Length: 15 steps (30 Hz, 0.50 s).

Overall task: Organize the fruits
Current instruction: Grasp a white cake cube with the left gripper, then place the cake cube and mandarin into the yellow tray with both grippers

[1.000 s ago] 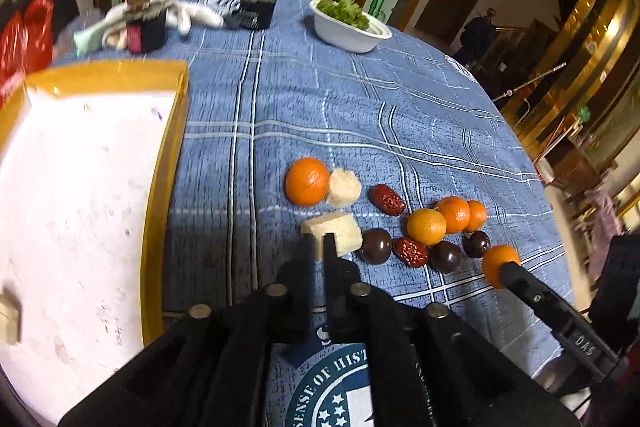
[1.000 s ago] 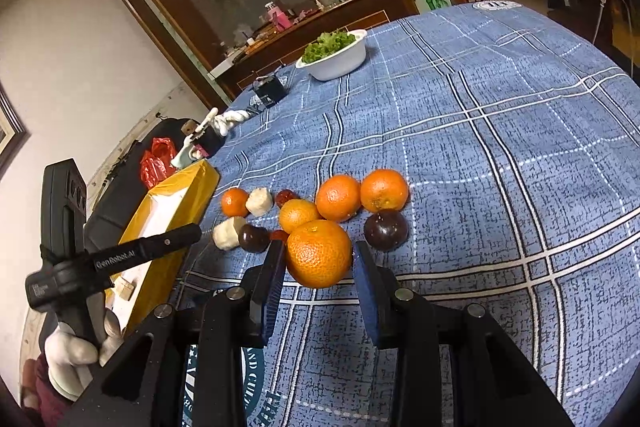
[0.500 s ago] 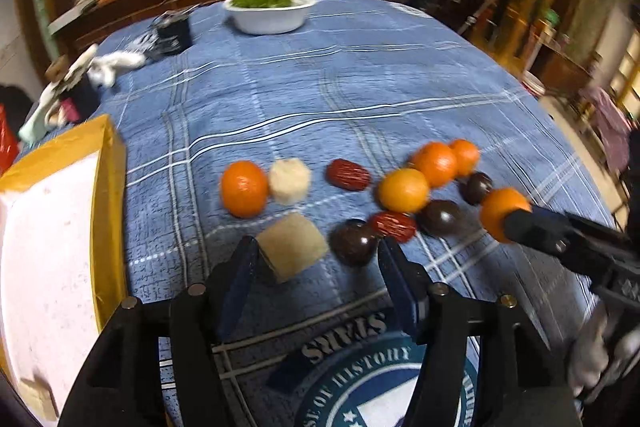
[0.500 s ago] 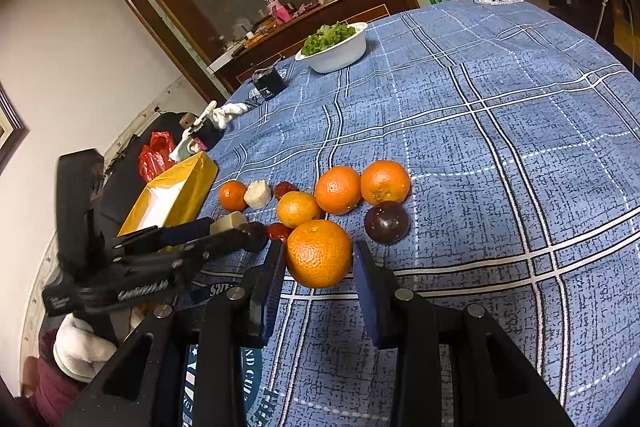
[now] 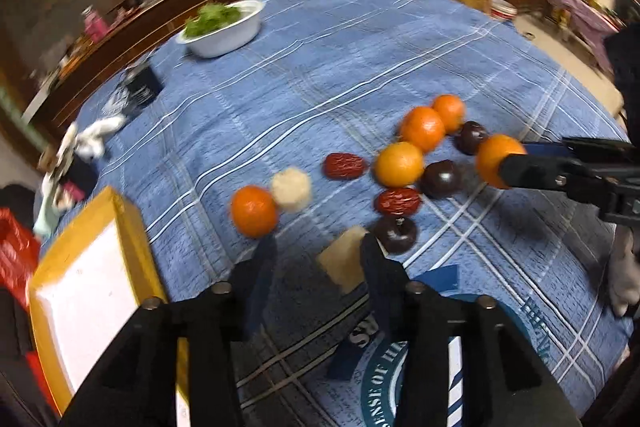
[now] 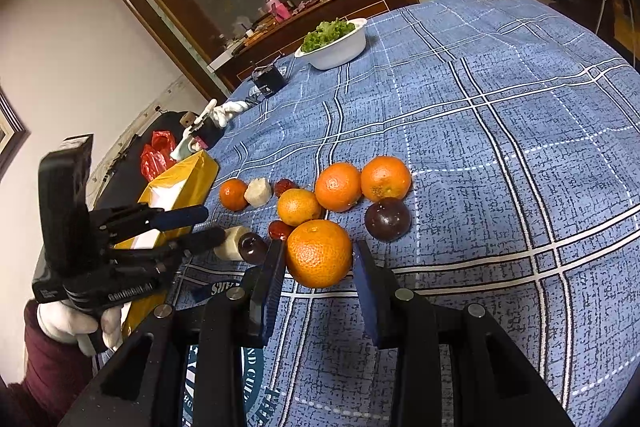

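Observation:
Several oranges, dark plums, red dates and two pale fruit pieces lie clustered on the blue checked tablecloth [image 5: 360, 39]. My left gripper [image 5: 316, 259] is open just in front of a pale cut piece [image 5: 344, 261], whose right side lies behind the right finger; an orange [image 5: 254, 211] lies just beyond. My right gripper [image 6: 318, 269] stands open around a large orange [image 6: 319, 253] resting on the cloth, with a small gap on each side. In the left wrist view the same orange [image 5: 490, 159] sits between those fingers. A dark plum [image 6: 387, 219] lies just beyond it.
A yellow-rimmed tray [image 5: 132, 239] with a white floor sits at the left. A white bowl of greens [image 6: 334, 43] stands far back. A dark box [image 6: 270, 81] and white cloth items [image 5: 92, 139] lie at the back left. The table edge curves away on the right.
My left gripper opened from shut, then swung so the pale piece now lies by its right finger. The right gripper stayed around the orange.

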Available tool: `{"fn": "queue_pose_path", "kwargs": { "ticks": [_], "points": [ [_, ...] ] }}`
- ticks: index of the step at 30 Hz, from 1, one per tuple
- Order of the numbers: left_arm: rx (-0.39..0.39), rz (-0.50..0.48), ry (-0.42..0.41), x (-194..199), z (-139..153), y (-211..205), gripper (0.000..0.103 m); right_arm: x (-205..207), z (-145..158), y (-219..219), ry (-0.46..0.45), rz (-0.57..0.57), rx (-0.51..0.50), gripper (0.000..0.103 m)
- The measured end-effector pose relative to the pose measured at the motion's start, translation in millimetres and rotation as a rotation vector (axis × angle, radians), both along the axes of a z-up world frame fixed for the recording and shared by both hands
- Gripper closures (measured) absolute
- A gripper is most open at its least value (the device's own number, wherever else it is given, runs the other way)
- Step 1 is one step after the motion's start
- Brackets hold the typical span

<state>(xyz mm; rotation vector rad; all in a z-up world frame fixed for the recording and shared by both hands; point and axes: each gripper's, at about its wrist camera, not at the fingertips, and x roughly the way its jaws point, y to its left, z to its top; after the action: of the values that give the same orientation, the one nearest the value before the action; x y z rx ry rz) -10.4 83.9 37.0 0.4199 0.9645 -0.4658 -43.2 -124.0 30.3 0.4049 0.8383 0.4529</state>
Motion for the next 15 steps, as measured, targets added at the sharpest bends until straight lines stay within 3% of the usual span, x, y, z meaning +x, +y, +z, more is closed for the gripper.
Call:
{"fn": "queue_pose_path", "kwargs": {
  "ticks": [2, 5, 7, 8, 10, 11, 15],
  "points": [
    [0.021, -0.033, 0.021, -2, -6, -7, 0.056, 0, 0, 0, 0.002, 0.001, -0.001, 0.066],
    [0.061, -0.113, 0.042, -11, -16, -22, 0.040, 1, -1, 1, 0.006, 0.000, -0.005, 0.066],
    [0.113, -0.127, 0.016, -17, -18, -27, 0.040, 2, -2, 1, 0.009, -0.003, -0.005, 0.066],
    [0.118, -0.123, 0.011, -17, -17, -27, 0.046, 2, -2, 1, 0.010, -0.003, -0.005, 0.066],
    [0.104, -0.101, 0.005, -17, -10, -24, 0.072, 3, -2, 2, 0.012, -0.002, -0.009, 0.066],
    [0.099, -0.093, 0.003, -18, -10, -22, 0.076, 3, -2, 2, 0.012, -0.002, -0.010, 0.066],
    [0.062, -0.044, -0.034, -25, -5, -20, 0.076, 4, -3, 2, 0.013, -0.005, -0.014, 0.066]
  ]
}}
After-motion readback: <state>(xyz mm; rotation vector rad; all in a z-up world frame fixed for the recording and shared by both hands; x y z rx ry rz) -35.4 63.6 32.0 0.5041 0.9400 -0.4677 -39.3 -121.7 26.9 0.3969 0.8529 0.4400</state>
